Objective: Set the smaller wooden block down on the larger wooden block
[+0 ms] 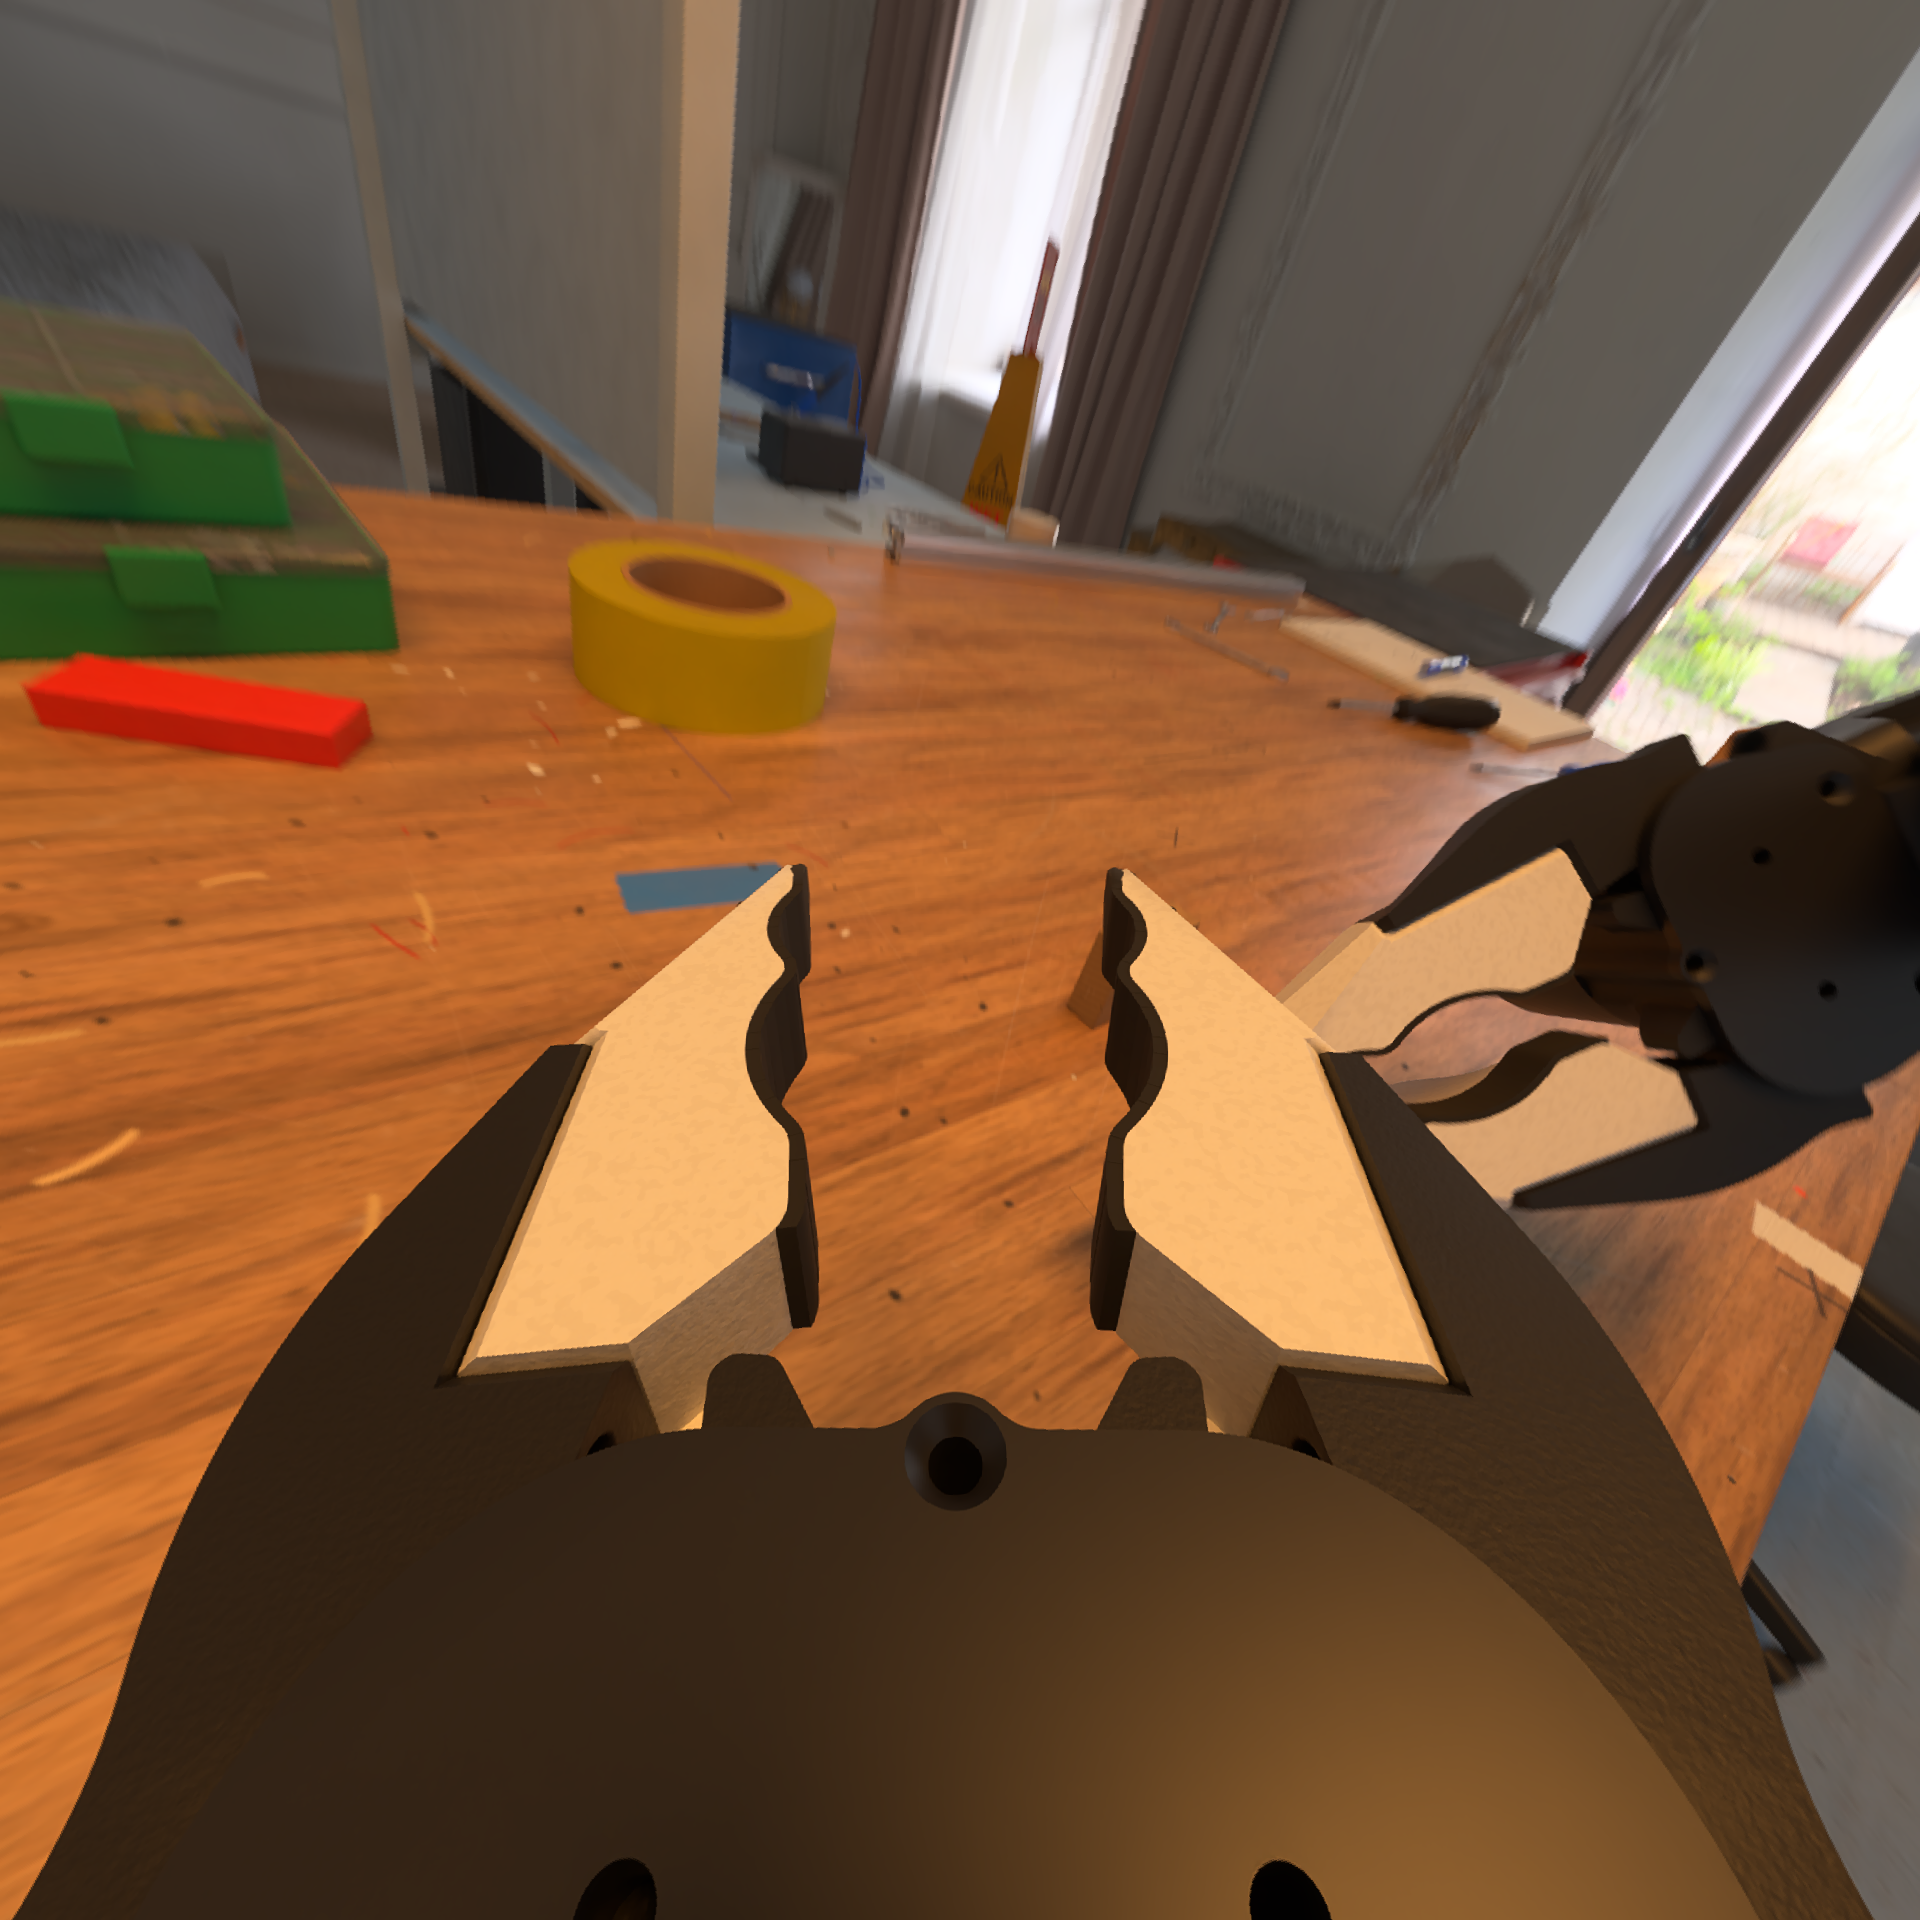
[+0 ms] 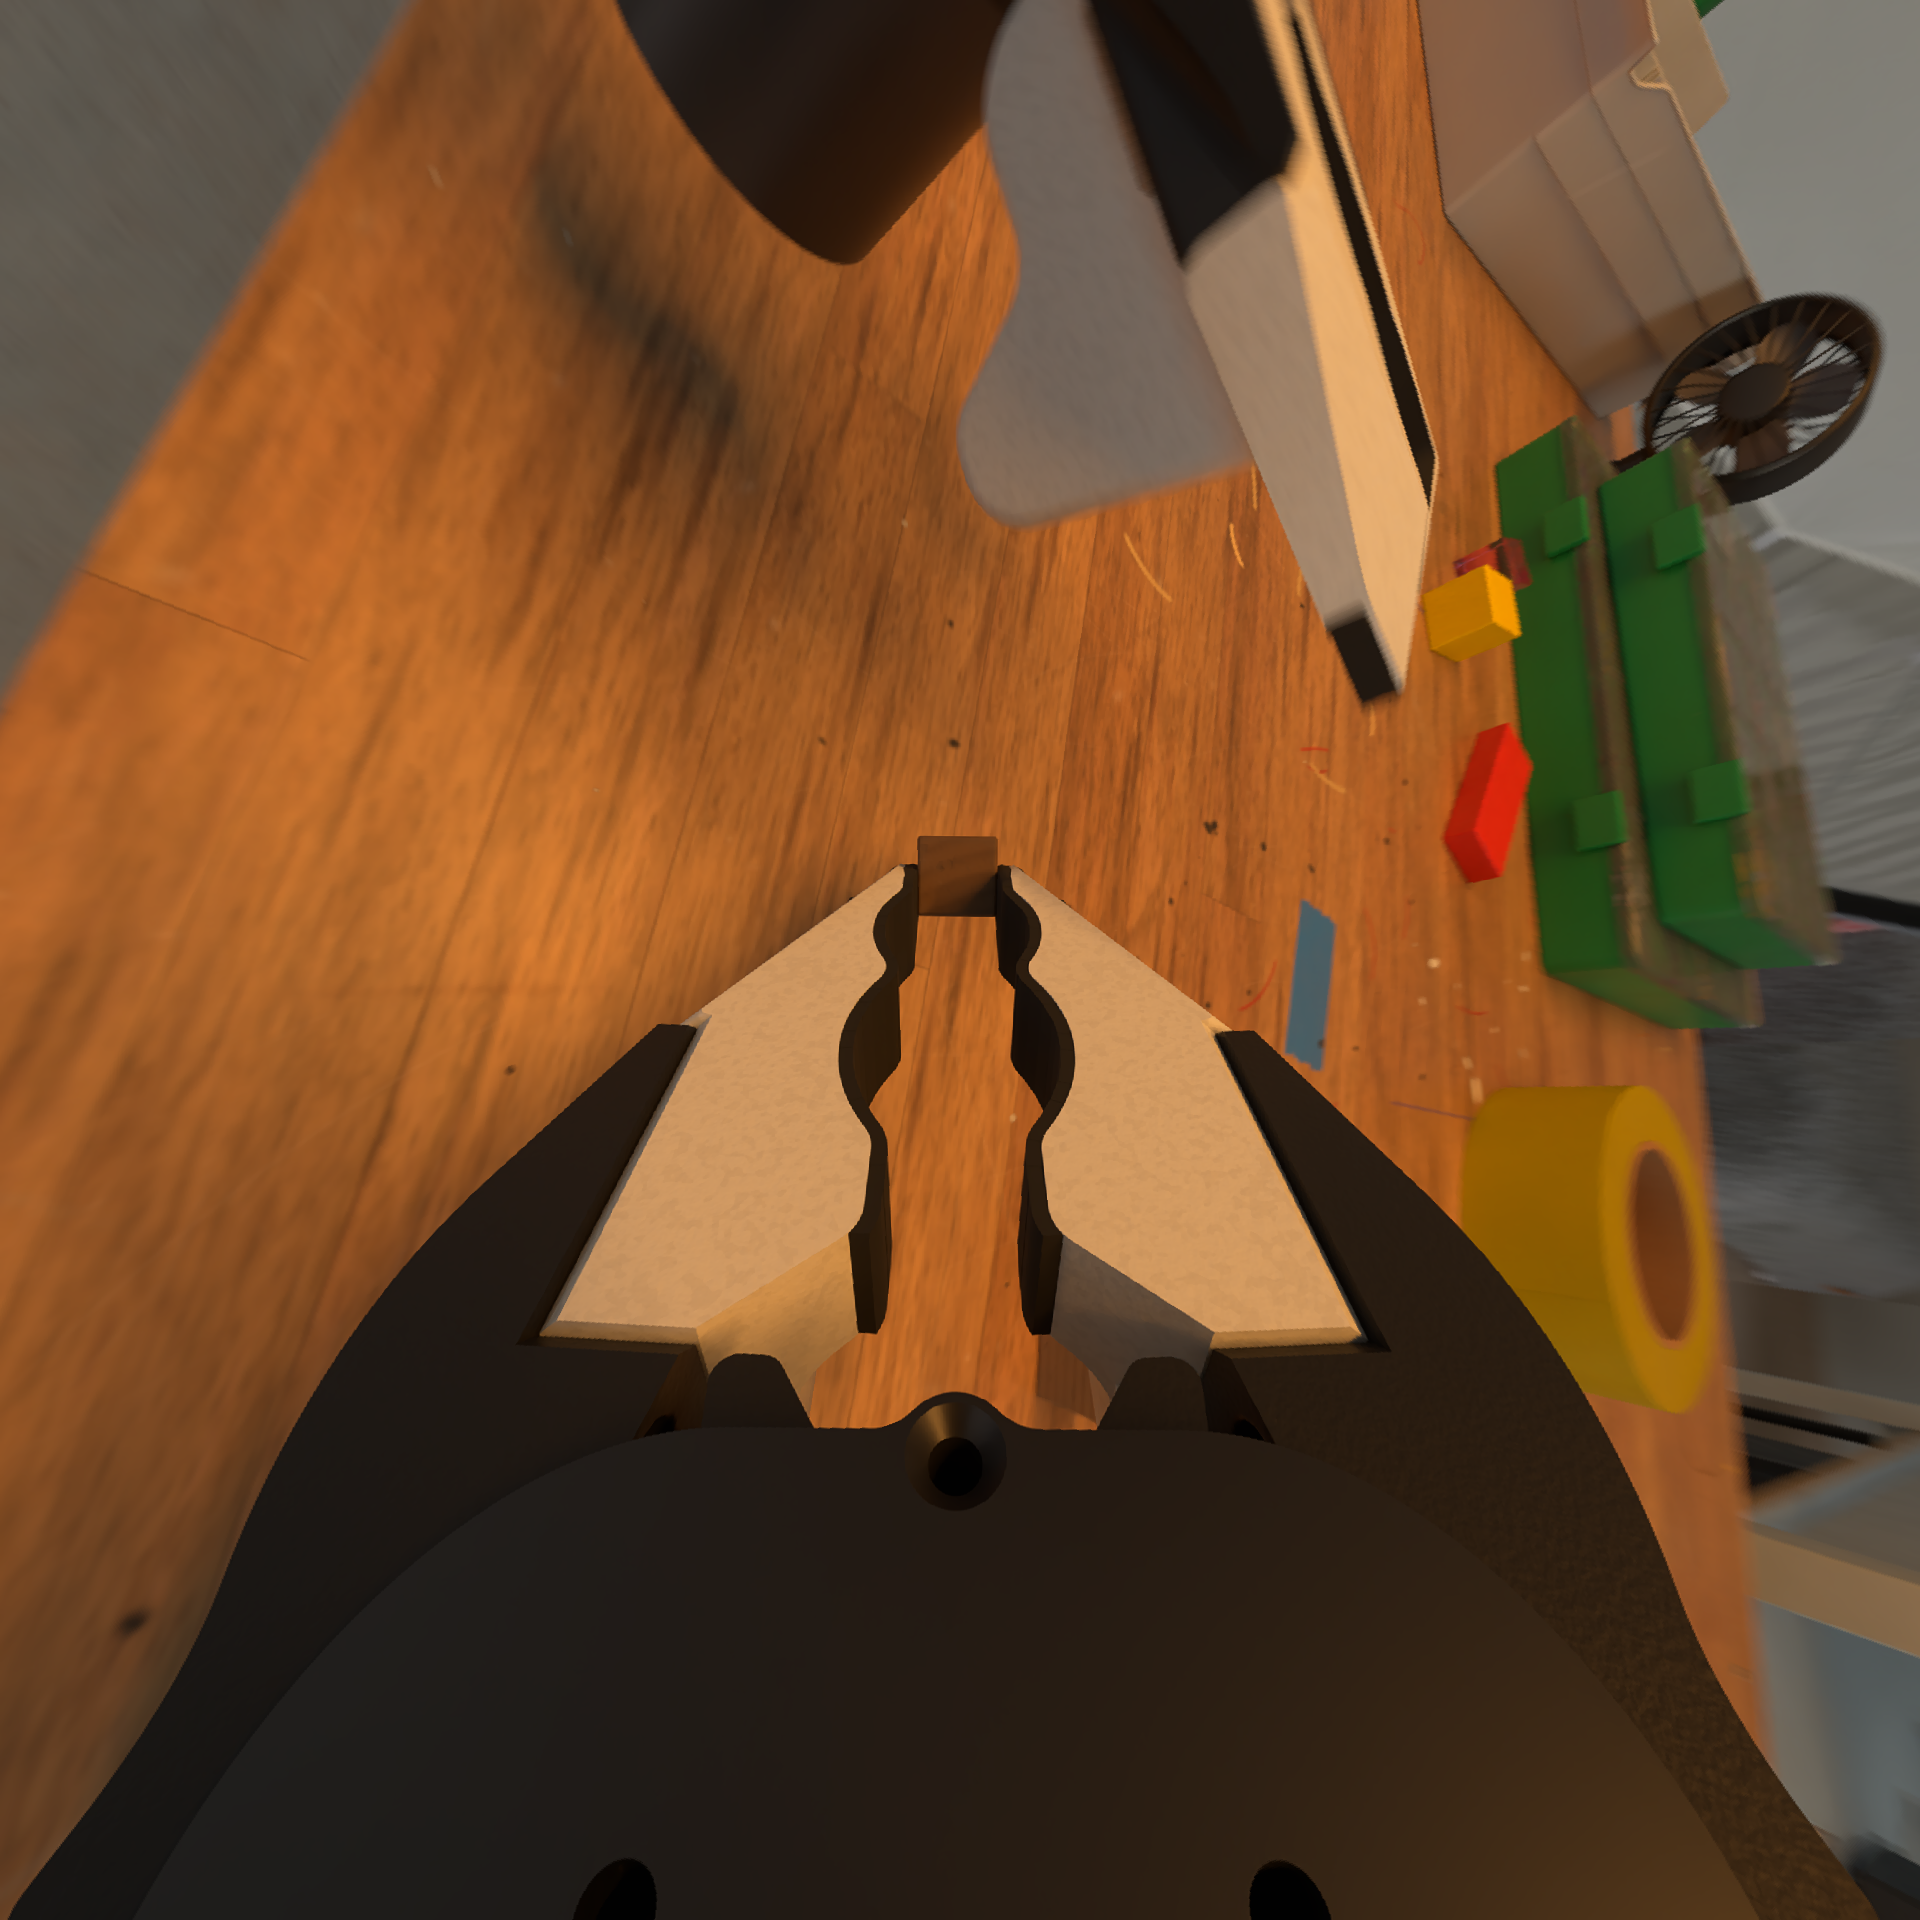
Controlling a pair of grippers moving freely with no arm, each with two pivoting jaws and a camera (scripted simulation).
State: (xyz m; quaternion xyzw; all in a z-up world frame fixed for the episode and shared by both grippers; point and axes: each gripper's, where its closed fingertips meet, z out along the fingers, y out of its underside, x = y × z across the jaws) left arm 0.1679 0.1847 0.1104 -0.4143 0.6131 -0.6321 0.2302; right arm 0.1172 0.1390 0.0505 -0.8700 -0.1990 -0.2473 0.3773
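In the right wrist view my right gripper (image 2: 957,885) is shut on a small brown wooden block (image 2: 957,871), pinched at the very fingertips above the wooden table (image 2: 520,831). In the left wrist view my left gripper (image 1: 956,883) is open and empty, low over the table. The right gripper (image 1: 1351,1044) reaches in from the right there, and a corner of the small block (image 1: 1091,987) shows just behind my left gripper's right finger (image 1: 1226,1122). The left gripper's fingers (image 2: 1340,499) show blurred at the top of the right wrist view. I cannot clearly see a larger wooden block in either view.
A yellow tape roll (image 1: 701,634), a red bar (image 1: 197,712), a green case (image 1: 187,540) and a blue strip (image 1: 691,885) lie toward the far left. A screwdriver (image 1: 1444,712) lies far right. A yellow cube (image 2: 1470,613) sits by the case. The table edge (image 1: 1870,1247) runs close on the right.
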